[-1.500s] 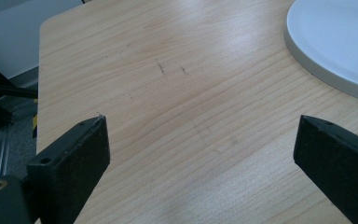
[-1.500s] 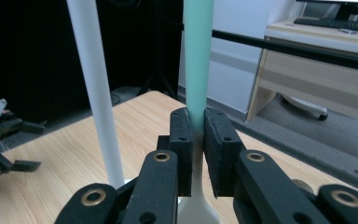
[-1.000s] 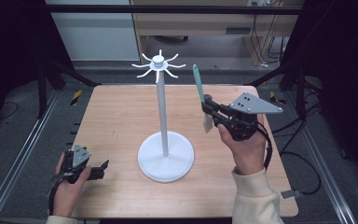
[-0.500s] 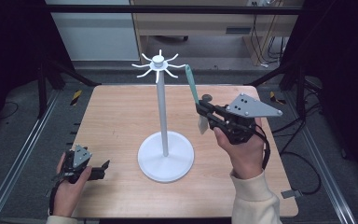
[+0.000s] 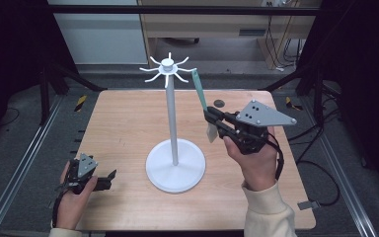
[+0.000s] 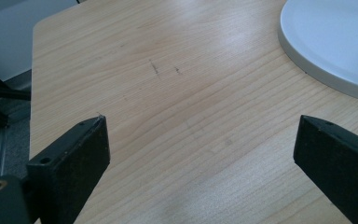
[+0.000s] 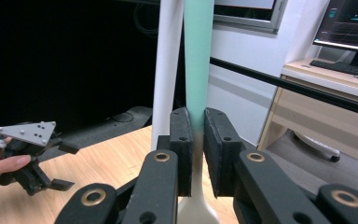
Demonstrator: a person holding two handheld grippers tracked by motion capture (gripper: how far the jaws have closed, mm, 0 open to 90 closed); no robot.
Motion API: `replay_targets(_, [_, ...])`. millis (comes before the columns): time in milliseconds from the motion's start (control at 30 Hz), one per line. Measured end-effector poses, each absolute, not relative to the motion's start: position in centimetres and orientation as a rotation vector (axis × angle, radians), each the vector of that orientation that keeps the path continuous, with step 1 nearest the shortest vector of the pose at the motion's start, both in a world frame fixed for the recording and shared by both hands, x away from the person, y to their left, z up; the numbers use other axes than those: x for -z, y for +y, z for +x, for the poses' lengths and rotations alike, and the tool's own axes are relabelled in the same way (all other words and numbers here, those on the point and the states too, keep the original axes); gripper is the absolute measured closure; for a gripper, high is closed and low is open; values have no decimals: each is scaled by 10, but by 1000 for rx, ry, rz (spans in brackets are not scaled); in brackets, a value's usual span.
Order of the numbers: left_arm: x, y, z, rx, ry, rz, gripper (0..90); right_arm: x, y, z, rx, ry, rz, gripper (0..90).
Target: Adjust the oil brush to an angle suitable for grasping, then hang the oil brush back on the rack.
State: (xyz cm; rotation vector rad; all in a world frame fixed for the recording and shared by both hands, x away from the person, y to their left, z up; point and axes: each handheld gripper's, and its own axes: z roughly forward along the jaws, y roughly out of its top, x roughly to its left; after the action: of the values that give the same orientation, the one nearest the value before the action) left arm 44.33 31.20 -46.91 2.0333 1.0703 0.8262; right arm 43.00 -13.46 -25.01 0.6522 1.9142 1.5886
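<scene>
Right tongs (image 7: 193, 154) clamp a green-handled utensil (image 5: 201, 96), perhaps a spatula; left tongs (image 6: 200, 158) gape wide, empty.

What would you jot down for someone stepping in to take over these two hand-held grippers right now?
Right hand-held gripper: shut on the teal-handled spatula, held upright, its handle top close beside a hook of the white stand.
Left hand-held gripper: open, holding nothing, low over the wooden table near its front left corner.
Done: spatula lifted to hook height.
Left, probably: hang it on a hook and release; whether it is already hooked cannot be told.
</scene>
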Motion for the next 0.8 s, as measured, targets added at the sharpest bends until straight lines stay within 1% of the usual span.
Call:
replay_targets(367, [470, 312, 444, -823, 1075, 2033, 31, 248, -134, 426, -1562, 1949, 586, 820])
replay_targets(800, [470, 312, 444, -818, 1072, 2039, 33, 253, -130, 430, -1549, 1973, 601, 820])
